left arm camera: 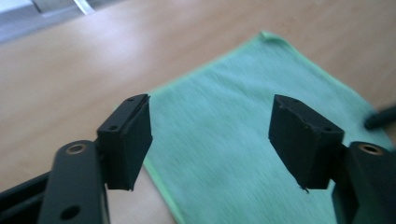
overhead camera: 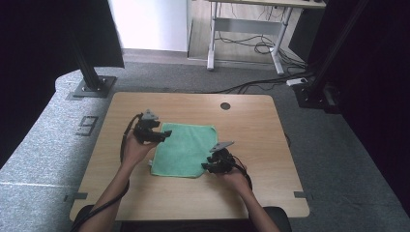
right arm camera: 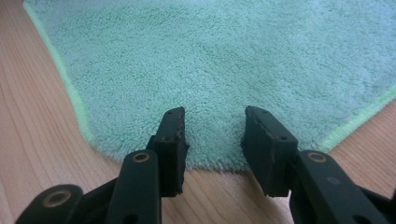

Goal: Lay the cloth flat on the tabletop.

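1. A green cloth [overhead camera: 184, 150] is seen lying flat on the bench [overhead camera: 251, 125], near its middle and a little to the person's left.

2. The cloth looks soft and fluffy. It is judged to be light and floppy, so it will bend and sag when it is lifted. It will not break, and it should not slip much between the pads.

3. A good place to take hold is thought to be a corner or the thin bright edge, where a little bit of cloth can be pinched up from the wood.

4. The left claw [overhead camera: 162, 136] is seen at the far left corner of the cloth, held a little above it. In the left gripper view the left claw [left arm camera: 212, 140] stands wide open with nothing held; the cloth's left edge passes under the gap between the pads.

5. The right claw [overhead camera: 209, 166] is seen at the near right corner of the cloth. In the right gripper view the right claw [right arm camera: 214, 144] is partly open and low over the cloth's near edge. The cloth is in front of and under the gap, but nothing is pinched yet.

6. Beyond the cloth, a small dark round hole [overhead camera: 225, 106] is seen in the bench near its far edge.
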The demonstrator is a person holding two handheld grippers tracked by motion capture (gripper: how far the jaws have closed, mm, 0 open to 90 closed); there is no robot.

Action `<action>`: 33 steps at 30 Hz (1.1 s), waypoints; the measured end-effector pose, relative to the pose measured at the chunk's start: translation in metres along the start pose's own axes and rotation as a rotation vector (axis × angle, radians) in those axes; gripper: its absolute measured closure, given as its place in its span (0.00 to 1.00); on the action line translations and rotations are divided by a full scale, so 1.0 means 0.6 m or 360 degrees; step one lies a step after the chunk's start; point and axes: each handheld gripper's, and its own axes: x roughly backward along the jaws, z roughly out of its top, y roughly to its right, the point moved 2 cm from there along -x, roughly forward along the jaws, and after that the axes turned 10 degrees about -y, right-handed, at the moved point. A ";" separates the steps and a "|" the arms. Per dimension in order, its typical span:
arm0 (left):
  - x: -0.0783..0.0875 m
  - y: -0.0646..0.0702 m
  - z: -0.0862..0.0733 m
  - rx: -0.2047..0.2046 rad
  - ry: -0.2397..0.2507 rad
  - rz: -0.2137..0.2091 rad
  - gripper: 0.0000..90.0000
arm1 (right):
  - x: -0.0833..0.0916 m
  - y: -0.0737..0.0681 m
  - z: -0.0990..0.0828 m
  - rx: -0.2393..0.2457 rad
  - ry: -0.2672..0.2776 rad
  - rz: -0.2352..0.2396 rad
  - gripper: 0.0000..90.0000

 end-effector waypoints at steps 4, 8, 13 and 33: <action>-0.015 0.009 -0.044 -0.0005 -0.0069 0.0004 0.29 | 0.003 0.000 -0.004 0.0019 -0.0017 -0.0016 0.64; -0.034 0.014 -0.102 0.0031 -0.0140 -0.0021 0.29 | 0.009 0.006 -0.010 0.0037 -0.0026 -0.0044 0.62; -0.043 0.029 -0.122 -0.0004 -0.0200 0.0029 0.26 | 0.017 0.011 -0.018 0.0005 -0.0029 -0.0085 0.55; -0.046 0.064 -0.149 0.0076 -0.0147 0.0105 0.23 | 0.057 0.010 -0.035 -0.0244 0.0095 -0.0188 0.46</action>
